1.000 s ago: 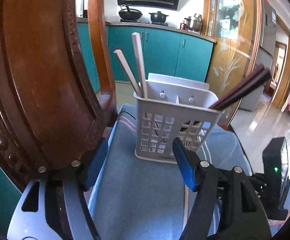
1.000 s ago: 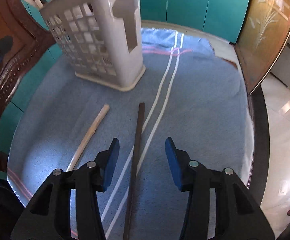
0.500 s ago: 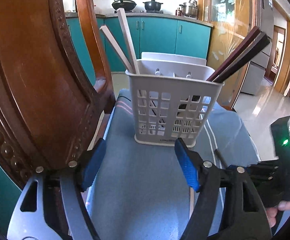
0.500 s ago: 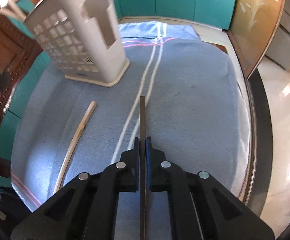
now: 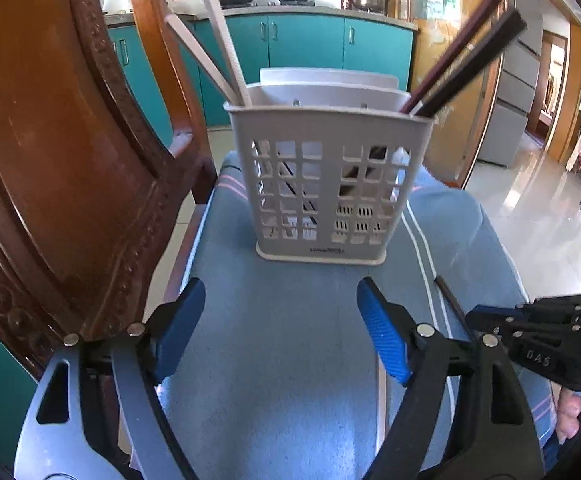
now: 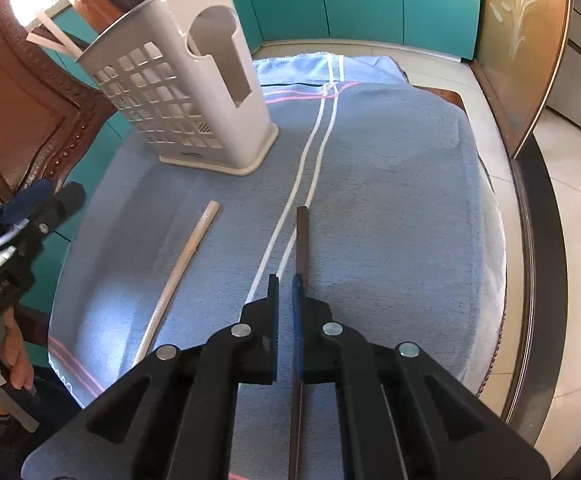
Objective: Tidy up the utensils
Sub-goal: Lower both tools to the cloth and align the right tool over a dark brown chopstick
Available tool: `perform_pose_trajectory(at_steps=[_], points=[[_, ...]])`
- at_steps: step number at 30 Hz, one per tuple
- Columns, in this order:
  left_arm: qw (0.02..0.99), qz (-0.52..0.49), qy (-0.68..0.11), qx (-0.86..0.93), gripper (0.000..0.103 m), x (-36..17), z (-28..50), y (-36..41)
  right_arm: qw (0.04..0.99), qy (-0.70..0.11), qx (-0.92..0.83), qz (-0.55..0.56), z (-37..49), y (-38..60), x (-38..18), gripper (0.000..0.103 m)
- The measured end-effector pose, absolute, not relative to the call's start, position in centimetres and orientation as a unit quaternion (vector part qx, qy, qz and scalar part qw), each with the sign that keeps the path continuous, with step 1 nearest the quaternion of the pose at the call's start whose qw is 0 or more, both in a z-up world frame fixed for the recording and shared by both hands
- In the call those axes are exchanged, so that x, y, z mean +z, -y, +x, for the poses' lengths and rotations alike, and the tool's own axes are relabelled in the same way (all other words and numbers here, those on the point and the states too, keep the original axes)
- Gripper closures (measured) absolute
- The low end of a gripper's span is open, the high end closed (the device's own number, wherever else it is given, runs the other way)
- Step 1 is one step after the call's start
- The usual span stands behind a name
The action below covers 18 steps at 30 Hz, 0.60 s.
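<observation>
We hold the right tongs point(image 6: 285, 292) clenched on a dark chopstick point(image 6: 301, 236), which runs forward from the pads over the blue towel point(image 6: 390, 208) covering the counter, on the near side of the white basket point(image 6: 178, 108). Whether its tip still rests on the towel, we cannot tell. The step in hand is the pickup of this stick. Our left tongs point(image 5: 280, 328) are empty with their jaws opening, low over the towel in front of the basket. A pale chopstick point(image 6: 182, 272) lies loose on the towel, nearer to us than the basket and left of the dark one. Farther on, the basket holds pale chopsticks point(image 5: 218, 56) in its left compartment and dark chopsticks point(image 5: 466, 52) in its right. Next, we judge, comes lifting the dark stick, tipping it upright, and dropping it into the right compartment.
</observation>
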<state>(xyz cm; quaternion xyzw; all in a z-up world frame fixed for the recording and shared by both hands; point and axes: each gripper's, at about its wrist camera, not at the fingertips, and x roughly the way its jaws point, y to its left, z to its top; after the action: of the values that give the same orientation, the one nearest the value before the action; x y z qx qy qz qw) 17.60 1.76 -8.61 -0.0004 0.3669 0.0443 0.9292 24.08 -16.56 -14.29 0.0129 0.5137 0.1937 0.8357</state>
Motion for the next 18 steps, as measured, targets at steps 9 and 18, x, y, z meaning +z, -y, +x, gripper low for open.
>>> perform_pose_trajectory(at_steps=[9,18], points=[[0.917,0.013,-0.397,0.049,0.021,-10.7,18.1,-1.2,0.840,-0.516,0.170,0.012,24.0,17.4,-14.4,0.080],[0.907,0.016,-0.417,0.051,0.019,-11.8,18.8,-1.1,0.843,-0.515,0.154,0.015,24.2,17.9,-14.5,0.067]])
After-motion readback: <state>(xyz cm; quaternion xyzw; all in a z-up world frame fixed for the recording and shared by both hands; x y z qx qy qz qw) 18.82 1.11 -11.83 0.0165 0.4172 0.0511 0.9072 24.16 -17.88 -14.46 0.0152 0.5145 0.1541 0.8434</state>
